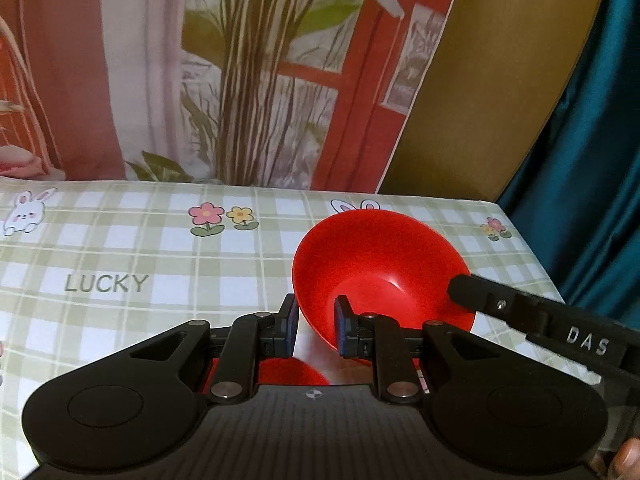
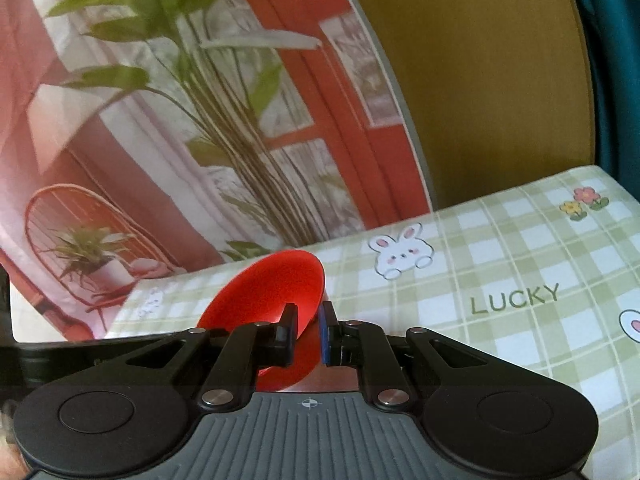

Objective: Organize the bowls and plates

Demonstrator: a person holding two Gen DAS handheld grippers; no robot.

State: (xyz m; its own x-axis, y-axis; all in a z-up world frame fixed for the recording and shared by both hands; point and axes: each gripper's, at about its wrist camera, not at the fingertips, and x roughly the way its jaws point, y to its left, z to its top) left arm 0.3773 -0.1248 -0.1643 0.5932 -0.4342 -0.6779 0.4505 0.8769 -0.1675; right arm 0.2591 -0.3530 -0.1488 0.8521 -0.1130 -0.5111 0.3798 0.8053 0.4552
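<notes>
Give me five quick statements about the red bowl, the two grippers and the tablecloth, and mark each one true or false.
1. Both grippers pinch the rim of the same red bowl. True: the left gripper and the right gripper each have one finger inside the rim and one outside.
2. The bowl is blue. False: it is red.
3. The tablecloth is printed with the word LUCKY. True.
4. The bowl holds soup. False: its inside is bare.
5. The bowl lies upside down on the cloth. False: it is tilted, its opening facing the left wrist camera.
</notes>
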